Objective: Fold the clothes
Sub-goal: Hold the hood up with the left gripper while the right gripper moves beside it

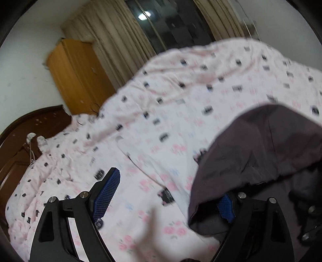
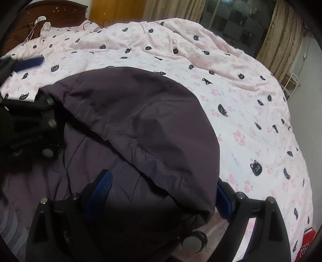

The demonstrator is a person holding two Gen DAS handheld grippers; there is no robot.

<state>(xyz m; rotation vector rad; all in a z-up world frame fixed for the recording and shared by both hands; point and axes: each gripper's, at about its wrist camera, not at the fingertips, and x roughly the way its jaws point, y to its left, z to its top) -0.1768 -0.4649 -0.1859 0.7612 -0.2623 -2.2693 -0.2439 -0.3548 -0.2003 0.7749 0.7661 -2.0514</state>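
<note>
Garment [image 2: 128, 112]: one, dark purple, padded-looking, lying on the bed over the pink quilt [image 2: 231, 84] at the near edge. One fold line visible, running diagonally; the upper layer lies turned over the lower one. One stitched seam shows along the turned edge.

Quilt: one, pink with black cat faces and pink flowers, covering the whole bed; rumpled beyond the garment.

Left gripper [image 1: 171, 193]: two fingers [image 1: 106, 193] with blue pads, spread wide, nothing pressed between them. One pad stands clear over the quilt, beside the garment; the other pad [image 1: 225, 207] is partly tucked under the garment's edge, cloth draped over it. In the right wrist view this gripper [image 2: 26, 80] sits at the garment's far left edge, blurred.

Right gripper [image 2: 161, 193]: two fingers [image 2: 102, 187], blue pads, spread wide. The garment's near end lies between and over them; pads do not appear to press it, so released.

Around the bed, counted: one dark wooden headboard [image 2: 58, 12] beyond the quilt; one orange-brown wardrobe [image 1: 78, 74] beside the headboard; two curtain panels [image 1: 124, 42] flanking one dark window [image 1: 173, 24]; one white cable [image 2: 35, 26] at the headboard; one red item [image 2: 306, 243] at the quilt's near corner, too cropped to identify.
</note>
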